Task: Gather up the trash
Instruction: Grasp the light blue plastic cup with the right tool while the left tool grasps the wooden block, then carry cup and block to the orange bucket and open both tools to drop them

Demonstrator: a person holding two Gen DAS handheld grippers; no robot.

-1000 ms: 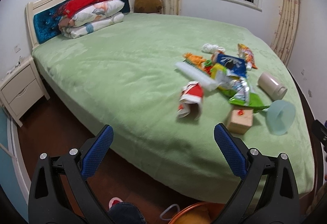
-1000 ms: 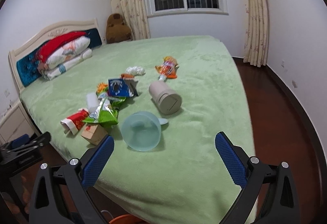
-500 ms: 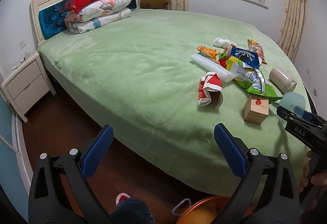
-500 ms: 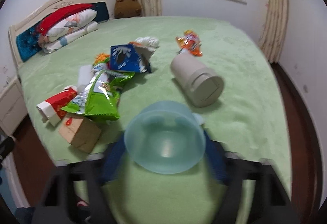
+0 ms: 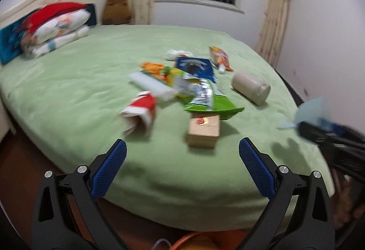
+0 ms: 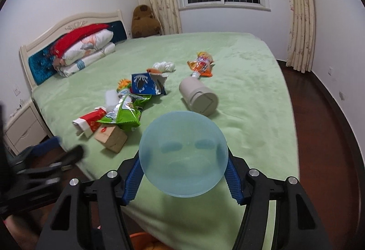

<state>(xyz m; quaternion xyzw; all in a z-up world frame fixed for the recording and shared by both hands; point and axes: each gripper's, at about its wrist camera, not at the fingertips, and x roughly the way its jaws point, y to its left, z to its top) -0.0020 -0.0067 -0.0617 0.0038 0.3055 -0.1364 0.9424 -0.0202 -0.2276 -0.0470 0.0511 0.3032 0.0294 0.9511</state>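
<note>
- Right gripper (image 6: 183,178): blue pads pressed on both sides of a pale blue cup (image 6: 183,153), held off the bed (image 6: 246,81), mouth facing away.
- Left gripper (image 5: 182,166): jaws wide apart, nothing between them, over the near edge of the bed.
- Cardboard box (image 5: 203,132) lies on the bed just beyond the left gripper.
- Green snack bag (image 5: 211,104) touches the box's far side; red carton (image 5: 141,111) lies left of the box; beige bottle (image 5: 251,88) lies on its side to the right of the box, well apart.

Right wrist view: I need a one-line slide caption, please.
Right gripper clamps a blue cup above a green bed strewn with wrappers.
</note>
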